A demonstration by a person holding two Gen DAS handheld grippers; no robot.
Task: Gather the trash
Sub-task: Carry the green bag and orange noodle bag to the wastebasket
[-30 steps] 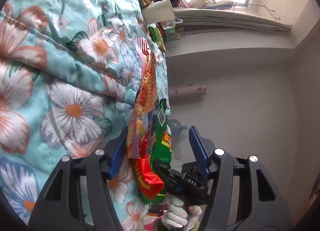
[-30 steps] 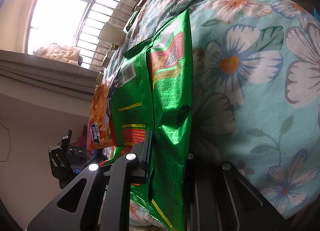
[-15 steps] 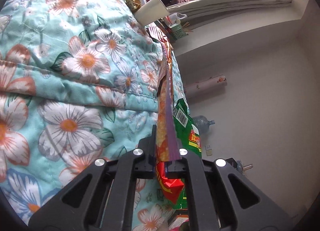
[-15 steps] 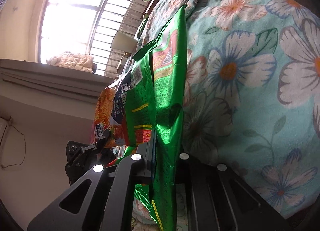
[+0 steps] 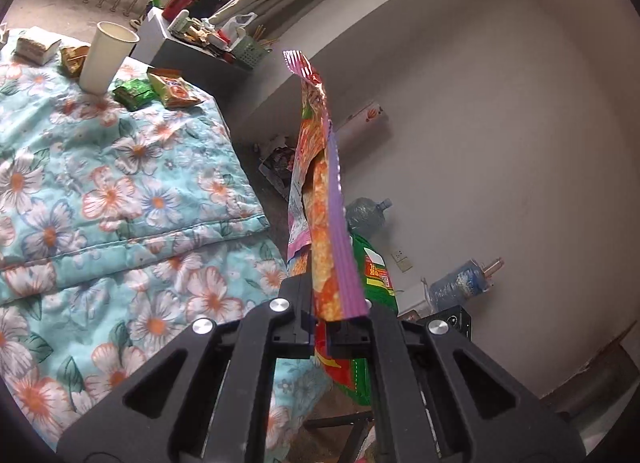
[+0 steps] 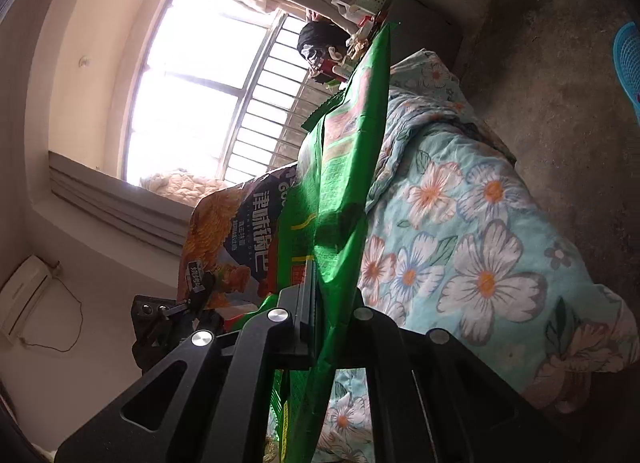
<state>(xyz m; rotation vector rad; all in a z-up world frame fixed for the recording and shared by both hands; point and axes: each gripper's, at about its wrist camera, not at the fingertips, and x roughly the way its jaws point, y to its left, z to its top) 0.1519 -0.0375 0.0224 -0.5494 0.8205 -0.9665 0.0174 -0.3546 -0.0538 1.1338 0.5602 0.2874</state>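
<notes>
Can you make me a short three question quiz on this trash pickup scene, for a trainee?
1. True or false: the left gripper is shut on the orange snack bag.
2. What does the right gripper hold? A) the green snack bag B) the white paper cup C) a bottle
3. Fill in: besides the cup, small snack packets, such as the small green packet, lie on the ______ quilt.

Key: 1 true. 2 A. 3 floral.
</notes>
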